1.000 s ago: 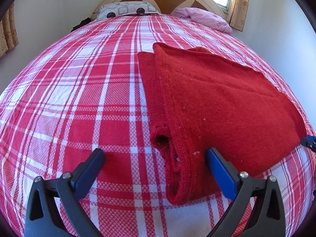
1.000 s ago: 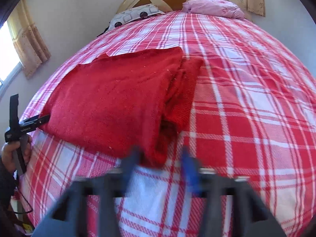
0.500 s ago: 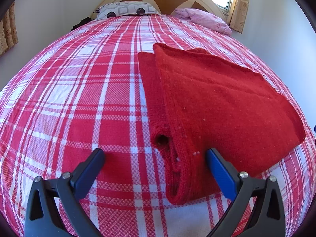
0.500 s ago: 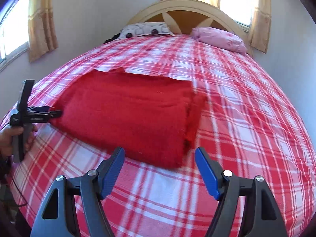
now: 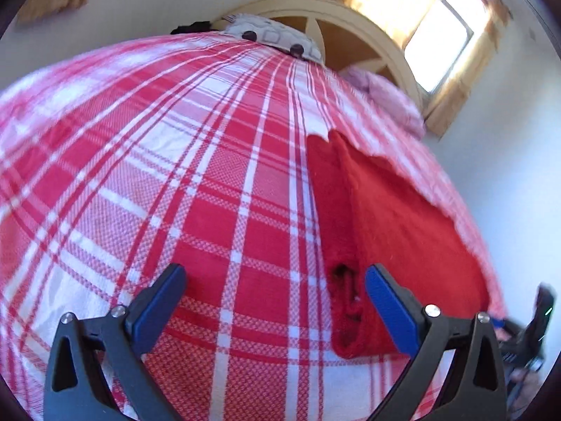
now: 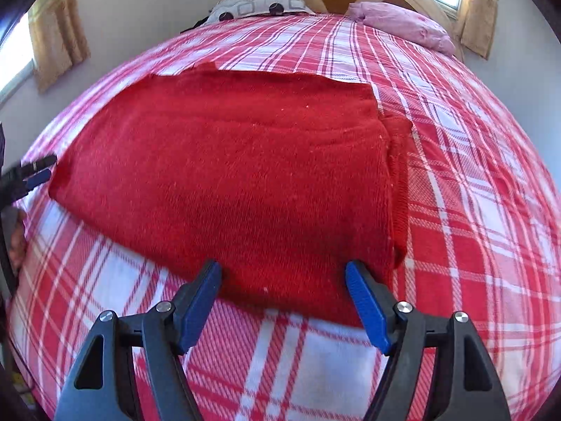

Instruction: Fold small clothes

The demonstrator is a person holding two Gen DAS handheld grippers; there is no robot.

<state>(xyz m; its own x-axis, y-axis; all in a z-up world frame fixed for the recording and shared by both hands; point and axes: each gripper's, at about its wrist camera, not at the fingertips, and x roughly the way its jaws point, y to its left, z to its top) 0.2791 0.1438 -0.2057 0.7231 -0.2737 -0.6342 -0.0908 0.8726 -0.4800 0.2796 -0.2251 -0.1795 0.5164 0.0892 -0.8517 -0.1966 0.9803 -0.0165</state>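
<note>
Red sweater (image 6: pixel 228 175) lies part-folded on the bed (image 6: pixel 473 210) — right claw (image 6: pixel 282 301) hovers spread over its near edge, left claw (image 5: pixel 273 305) spread beside the sleeve; next, pinch and fold

Your left wrist camera looks from the foot of the bed (image 5: pixel 217 182), tilted, toward the headboard (image 5: pixel 354 24), close above the bedspread. Your right wrist camera faces the same headboard, nearer the folded red sweater (image 6: pixel 245 175). Both views share sweater, pillows and window.
</note>
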